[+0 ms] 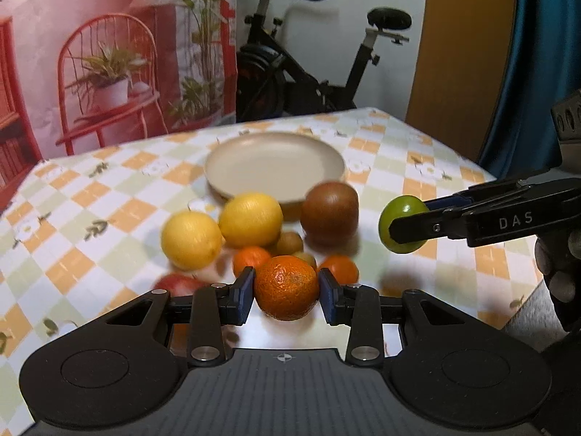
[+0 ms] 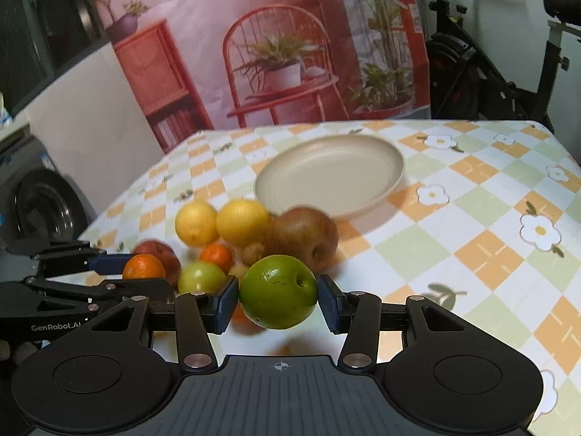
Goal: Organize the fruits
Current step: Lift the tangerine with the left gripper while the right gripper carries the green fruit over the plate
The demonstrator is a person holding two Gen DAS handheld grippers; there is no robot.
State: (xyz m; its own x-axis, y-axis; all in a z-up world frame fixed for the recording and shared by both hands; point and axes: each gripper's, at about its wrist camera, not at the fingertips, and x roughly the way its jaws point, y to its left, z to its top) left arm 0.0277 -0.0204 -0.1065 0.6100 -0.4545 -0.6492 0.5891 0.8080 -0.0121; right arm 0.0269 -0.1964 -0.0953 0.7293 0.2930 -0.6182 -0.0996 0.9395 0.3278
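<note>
left wrist view: the left gripper (image 1: 287, 289) squeezes one orange (image 1: 286, 287) between its two blue pads, held up off the cloth.
right wrist view: the right gripper (image 2: 279, 299) squeezes one green apple (image 2: 277, 296) between its pads, also up in the air.
lemons: two yellow lemons (image 1: 191, 239) (image 1: 250, 219) sit side by side, touching.
brown fruit: one big brown fruit (image 1: 329, 214) sits just in front of the plate.
more oranges: two small oranges (image 1: 250, 259) (image 1: 339, 269) lie on the cloth in the pile.
red fruit: one red fruit (image 2: 159, 252) sits at the left of the pile.
other green fruit: one more green fruit (image 2: 199, 278) lies in the pile.
small tan fruits: at least two; blurry, so i cannot count them well.
plate: one tan plate (image 2: 363, 203) sits behind the pile, with nothing on it.
table: the checked tablecloth (image 2: 483, 239) has lots of bare room to the right of the pile, out to the table edge.
behind the table: a pink backdrop (image 2: 218, 36) hangs at the far edge, and an exercise bike (image 1: 308, 54) stands beside it.
writing: "das" shows on the right gripper, "genrobot.ai" on the left one.
</note>
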